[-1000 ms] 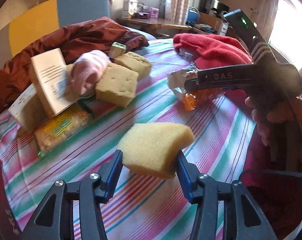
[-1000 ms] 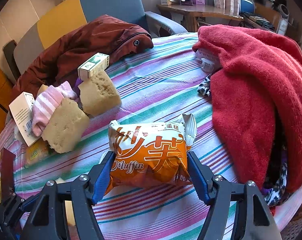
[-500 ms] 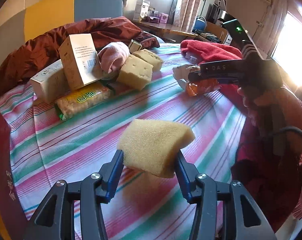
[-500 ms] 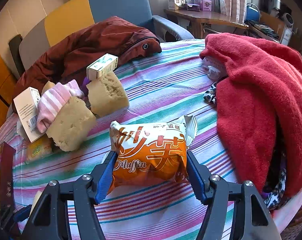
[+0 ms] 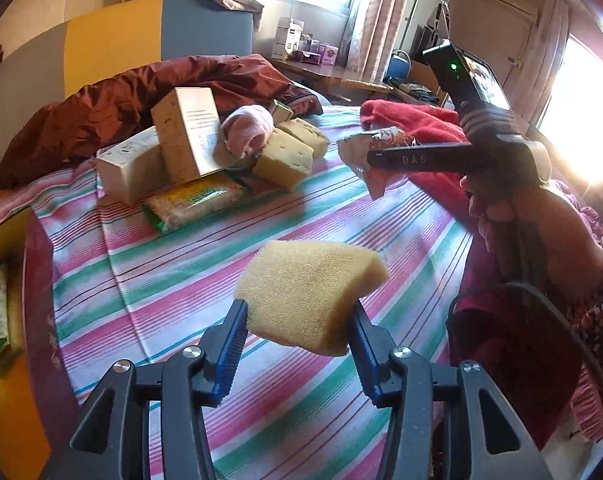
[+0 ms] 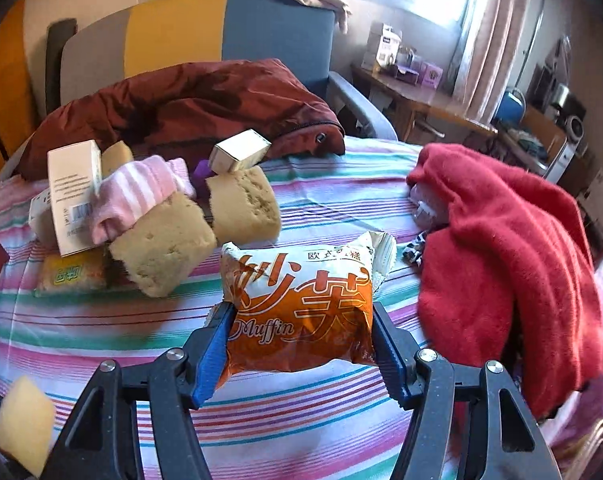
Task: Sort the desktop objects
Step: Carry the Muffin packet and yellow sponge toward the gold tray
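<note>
A yellow sponge (image 5: 309, 284) hangs above the striped tablecloth (image 5: 181, 280), squeezed between the blue pads of my left gripper (image 5: 297, 312). The same sponge shows at the lower left of the right wrist view (image 6: 21, 420). My right gripper (image 6: 300, 316) is shut on an orange and white muffin packet (image 6: 301, 292), held just over the cloth. From the left wrist view, the right gripper (image 5: 421, 158) sits at the far right in a hand, with the packet's end (image 5: 361, 142) sticking out of it.
A pile lies at the far left of the table: white boxes (image 5: 189, 132), a pink striped sock (image 6: 137, 192), two tan sponges (image 6: 165, 244), and a green-edged snack pack (image 5: 193, 200). A dark red jacket (image 6: 205, 100) lies behind it. A red sweater (image 6: 501, 240) covers the right side.
Both grippers have drawn back from the pile and risen a little, each carrying its object. The muffin packet has come up off the cloth, and the right gripper has rolled.
</note>
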{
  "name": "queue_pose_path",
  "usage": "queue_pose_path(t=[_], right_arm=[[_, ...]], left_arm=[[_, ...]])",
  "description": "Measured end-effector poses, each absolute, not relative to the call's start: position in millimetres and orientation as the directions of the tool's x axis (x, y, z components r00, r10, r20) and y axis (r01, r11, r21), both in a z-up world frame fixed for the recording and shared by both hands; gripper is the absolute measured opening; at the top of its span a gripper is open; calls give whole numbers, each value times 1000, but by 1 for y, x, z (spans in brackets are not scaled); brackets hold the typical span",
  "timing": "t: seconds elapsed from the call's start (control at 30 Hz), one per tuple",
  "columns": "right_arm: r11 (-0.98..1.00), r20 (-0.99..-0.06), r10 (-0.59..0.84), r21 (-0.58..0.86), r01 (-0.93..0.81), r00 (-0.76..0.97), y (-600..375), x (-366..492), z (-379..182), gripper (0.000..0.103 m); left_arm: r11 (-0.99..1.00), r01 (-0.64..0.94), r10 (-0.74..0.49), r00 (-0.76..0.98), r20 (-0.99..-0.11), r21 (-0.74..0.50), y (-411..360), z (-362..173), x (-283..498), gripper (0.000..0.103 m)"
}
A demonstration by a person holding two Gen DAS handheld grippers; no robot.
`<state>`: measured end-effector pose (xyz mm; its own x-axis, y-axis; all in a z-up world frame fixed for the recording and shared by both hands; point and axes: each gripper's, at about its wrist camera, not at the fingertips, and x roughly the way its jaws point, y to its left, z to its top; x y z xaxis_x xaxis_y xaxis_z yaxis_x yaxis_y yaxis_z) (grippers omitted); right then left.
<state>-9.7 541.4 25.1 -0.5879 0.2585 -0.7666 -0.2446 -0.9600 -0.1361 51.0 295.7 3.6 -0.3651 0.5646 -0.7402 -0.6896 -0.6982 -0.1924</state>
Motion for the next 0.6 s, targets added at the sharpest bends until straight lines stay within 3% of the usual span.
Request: queue_pose_path(t=[0.6], right_arm=[[-968,-718,191,-252,-6,-670,395,5,47,66]], left_arm=[[-756,-614,580,-467,-667,-228,218,40,50,50]])
